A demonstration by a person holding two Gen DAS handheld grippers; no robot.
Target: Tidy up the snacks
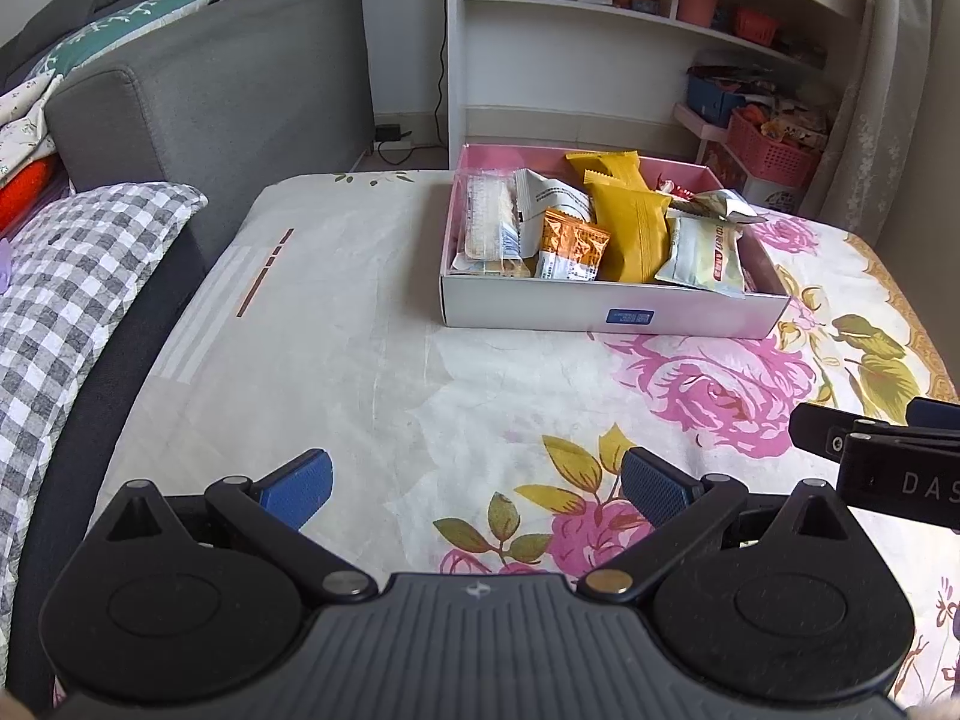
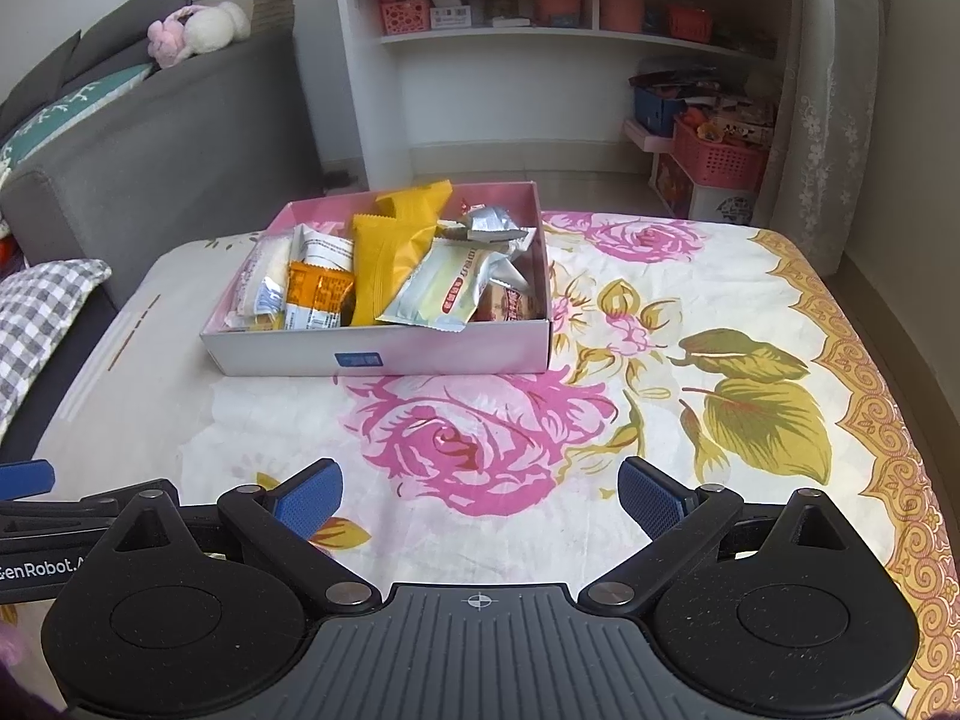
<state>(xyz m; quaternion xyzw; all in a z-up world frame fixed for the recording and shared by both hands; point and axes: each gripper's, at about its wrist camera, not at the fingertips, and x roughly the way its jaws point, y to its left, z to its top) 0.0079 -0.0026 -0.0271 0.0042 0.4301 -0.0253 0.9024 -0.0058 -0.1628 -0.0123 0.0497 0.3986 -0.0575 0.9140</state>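
Observation:
A shallow pink-lined white box (image 1: 600, 312) (image 2: 420, 354) sits on the flowered cloth, full of snack packets: two yellow bags (image 1: 630, 228) (image 2: 384, 264), an orange packet (image 1: 570, 246) (image 2: 315, 294), a pale green packet (image 1: 702, 252) (image 2: 444, 294), a clear wrapped biscuit pack (image 1: 489, 222) (image 2: 264, 276) and silver wrappers (image 2: 492, 228). My left gripper (image 1: 477, 486) is open and empty, well short of the box. My right gripper (image 2: 480, 495) is open and empty, also short of the box. The right gripper's side shows at the right edge of the left wrist view (image 1: 888, 450).
A grey sofa (image 1: 210, 96) with cushions and a checked pillow (image 1: 78, 276) stands to the left. A white shelf unit (image 1: 630, 30) with pink baskets (image 1: 774, 150) is behind the table. A curtain (image 2: 834, 90) hangs at the right. The flowered cloth (image 2: 660, 390) covers the table.

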